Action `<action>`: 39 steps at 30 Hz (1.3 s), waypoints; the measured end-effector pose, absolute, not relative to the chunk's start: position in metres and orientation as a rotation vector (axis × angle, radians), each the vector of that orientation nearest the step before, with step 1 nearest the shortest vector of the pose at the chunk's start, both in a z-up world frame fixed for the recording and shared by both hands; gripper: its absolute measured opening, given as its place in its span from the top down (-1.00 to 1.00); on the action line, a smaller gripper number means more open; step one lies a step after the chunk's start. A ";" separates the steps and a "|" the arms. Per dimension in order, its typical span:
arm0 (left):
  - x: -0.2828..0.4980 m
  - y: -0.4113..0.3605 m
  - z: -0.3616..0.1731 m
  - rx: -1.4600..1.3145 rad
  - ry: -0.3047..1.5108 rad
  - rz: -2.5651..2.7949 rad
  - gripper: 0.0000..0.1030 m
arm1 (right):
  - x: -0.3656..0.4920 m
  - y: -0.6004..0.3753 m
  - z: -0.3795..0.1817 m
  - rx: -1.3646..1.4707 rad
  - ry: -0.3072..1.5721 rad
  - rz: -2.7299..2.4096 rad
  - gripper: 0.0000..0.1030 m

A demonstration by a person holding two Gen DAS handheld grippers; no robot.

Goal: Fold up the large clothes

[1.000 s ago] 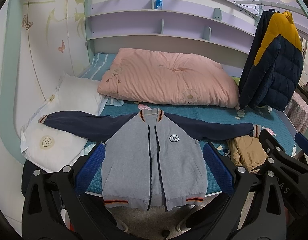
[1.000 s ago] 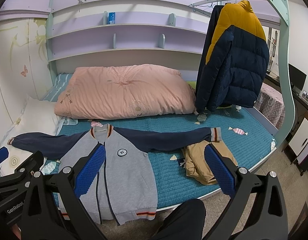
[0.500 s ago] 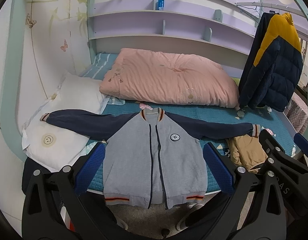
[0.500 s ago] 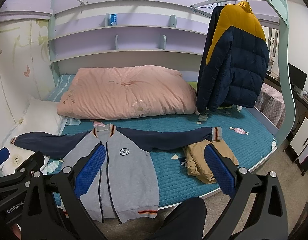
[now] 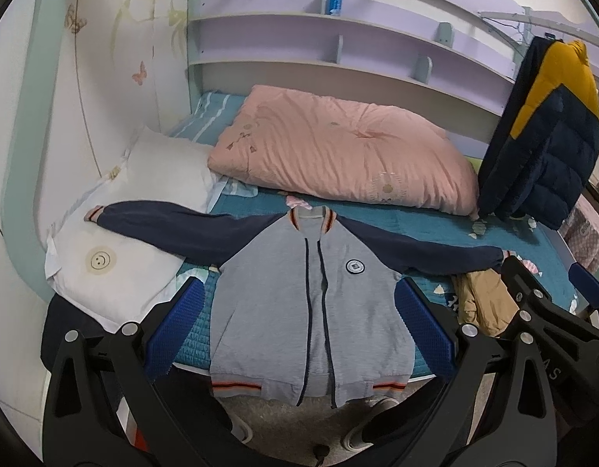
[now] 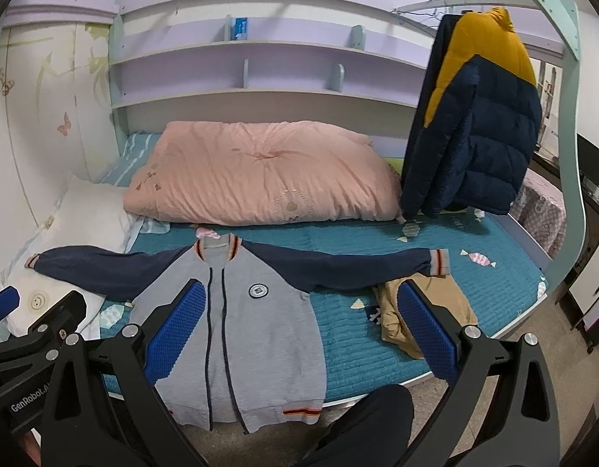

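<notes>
Bed (image 6: 377, 334) carries the whole job: its teal quilted cover serves as the folding surface, with a pink duvet (image 6: 260, 175) heaped at the far side and a white pillow (image 5: 116, 257) at the left end. Jacket (image 5: 311, 295) lies face up and zipped across the near half, grey body central, hem hanging just over the bed's front edge, navy sleeves spread straight out to either side. Left sleeve (image 5: 175, 229) rests up on the pillow; right sleeve cuff (image 6: 437, 260) lies on or just beside a crumpled tan garment (image 6: 420, 311), though contact cannot be settled from these views.

Left gripper (image 5: 299, 327) and right gripper (image 6: 303, 327) both hang in front of the bed, fingers spread wide and holding nothing, clear of the cloth.

Judgement: folding has not yet begun. Sound practice is to take each sleeve near the cuff, pinching one layer only, and carry it across the chest flat, so no crease is trapped. Right sleeve wants lifting clear of the tan garment to avoid dragging it along. Overhanging hem risks pulling the jacket off the edge; draw the body further onto the bed before the final fold.
</notes>
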State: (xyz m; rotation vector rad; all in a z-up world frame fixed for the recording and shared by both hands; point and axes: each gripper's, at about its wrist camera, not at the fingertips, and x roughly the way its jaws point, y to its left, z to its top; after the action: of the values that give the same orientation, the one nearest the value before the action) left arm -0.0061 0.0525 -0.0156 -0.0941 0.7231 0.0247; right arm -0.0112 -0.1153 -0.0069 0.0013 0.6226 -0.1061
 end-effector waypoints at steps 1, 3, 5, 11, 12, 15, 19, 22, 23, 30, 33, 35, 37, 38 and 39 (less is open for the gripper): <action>-0.002 0.058 -0.018 -0.101 0.733 0.028 -0.91 | -0.007 -0.111 -0.008 -0.005 0.629 -0.105 -0.86; 0.005 0.068 -0.023 -0.117 0.752 0.033 -0.91 | 0.002 -0.100 -0.011 -0.021 0.646 -0.096 -0.86; 0.013 0.080 -0.030 -0.133 0.771 0.042 -0.91 | 0.010 -0.090 -0.015 -0.032 0.660 -0.090 -0.86; 0.032 0.112 -0.044 -0.167 0.816 0.072 -0.90 | 0.033 -0.058 -0.029 -0.073 0.706 -0.062 -0.86; 0.034 0.117 -0.046 -0.175 0.822 0.075 -0.90 | 0.035 -0.053 -0.030 -0.080 0.709 -0.058 -0.86; 0.038 0.129 -0.051 -0.181 0.831 0.088 -0.90 | 0.042 -0.041 -0.036 -0.095 0.728 -0.045 -0.86; 0.044 0.144 -0.057 -0.190 0.850 0.107 -0.90 | 0.052 -0.024 -0.042 -0.118 0.747 -0.025 -0.86; 0.047 0.155 -0.062 -0.201 0.861 0.128 -0.90 | 0.058 -0.013 -0.047 -0.130 0.757 -0.008 -0.86; 0.048 0.158 -0.064 -0.206 0.865 0.132 -0.90 | 0.061 -0.008 -0.048 -0.133 0.761 0.000 -0.86; 0.064 0.192 -0.082 -0.229 0.912 0.182 -0.90 | 0.084 0.028 -0.065 -0.153 0.794 0.061 -0.86; 0.073 0.208 -0.093 -0.234 0.937 0.209 -0.91 | 0.098 0.043 -0.075 -0.159 0.822 0.089 -0.86; 0.079 0.218 -0.100 -0.238 0.948 0.231 -0.91 | 0.107 0.056 -0.082 -0.172 0.833 0.104 -0.86; 0.085 0.226 -0.107 -0.243 0.964 0.246 -0.91 | 0.116 0.066 -0.089 -0.181 0.847 0.119 -0.85; 0.089 0.232 -0.111 -0.248 0.975 0.255 -0.91 | 0.122 0.073 -0.093 -0.187 0.857 0.128 -0.85; 0.093 0.237 -0.116 -0.253 0.987 0.265 -0.91 | 0.125 0.077 -0.096 -0.190 0.863 0.135 -0.85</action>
State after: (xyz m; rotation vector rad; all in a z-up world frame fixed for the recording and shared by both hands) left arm 0.0933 0.2373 -0.1160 -0.2531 0.9870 0.2654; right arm 0.1249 0.0766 -0.0963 -0.1903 0.8632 0.1349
